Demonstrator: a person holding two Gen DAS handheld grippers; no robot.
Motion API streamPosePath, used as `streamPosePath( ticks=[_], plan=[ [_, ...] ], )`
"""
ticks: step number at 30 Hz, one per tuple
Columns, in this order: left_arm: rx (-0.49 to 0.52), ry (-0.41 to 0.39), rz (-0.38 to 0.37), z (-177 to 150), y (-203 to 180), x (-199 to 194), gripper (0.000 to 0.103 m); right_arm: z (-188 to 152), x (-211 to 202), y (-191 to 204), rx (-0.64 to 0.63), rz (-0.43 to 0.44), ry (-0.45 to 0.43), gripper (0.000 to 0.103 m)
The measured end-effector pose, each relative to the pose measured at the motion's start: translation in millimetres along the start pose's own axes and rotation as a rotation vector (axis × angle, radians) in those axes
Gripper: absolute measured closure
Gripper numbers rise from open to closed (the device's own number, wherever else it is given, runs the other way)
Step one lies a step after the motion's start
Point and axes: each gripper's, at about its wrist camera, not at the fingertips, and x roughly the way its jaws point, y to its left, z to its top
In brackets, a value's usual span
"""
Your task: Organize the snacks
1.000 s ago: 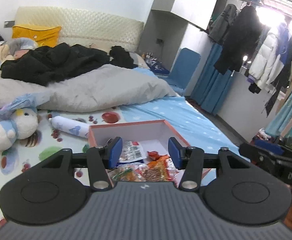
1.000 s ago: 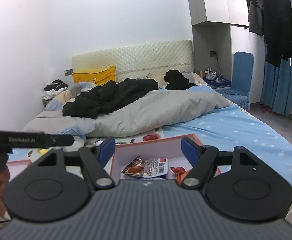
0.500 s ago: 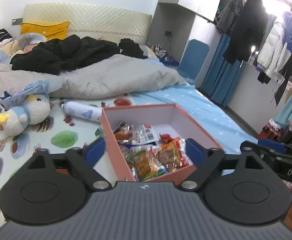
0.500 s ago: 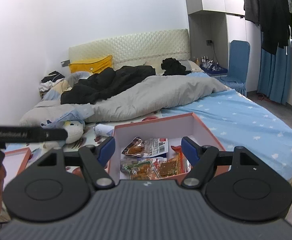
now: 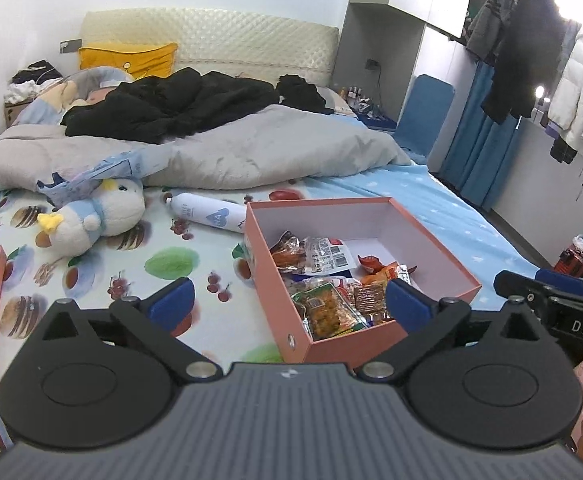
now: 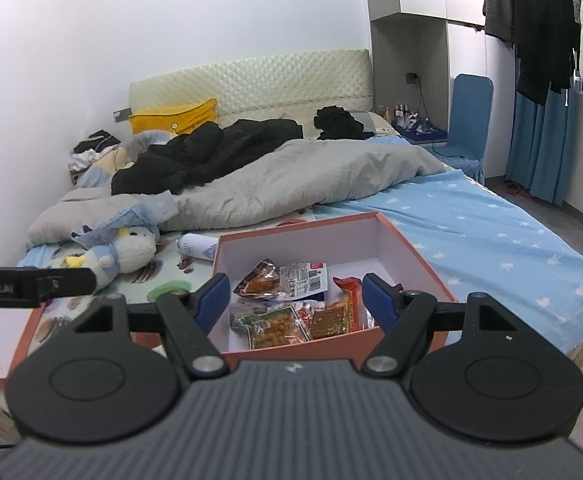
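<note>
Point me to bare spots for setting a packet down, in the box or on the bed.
In the box, the far right corner floor is bare; the near half is packed with snack packets. On the fruit-print sheet, free patch between plush toy, white bottle and box. Starred blue sheet right of box is open.

Left claw [image 5: 287,304] has just been opening, nothing gripped; right claw [image 6: 295,300] stands open, tilted downward.
</note>
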Motion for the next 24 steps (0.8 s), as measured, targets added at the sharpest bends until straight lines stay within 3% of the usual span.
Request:
streamPosePath(
  ticks=[24],
  plan=[
    [0.009,0.042,0.044,-4.5,-4.3,3.4,0.000,-6.8,6.1,0.6,0.002,-0.017,0.035,0.028]
  ],
)
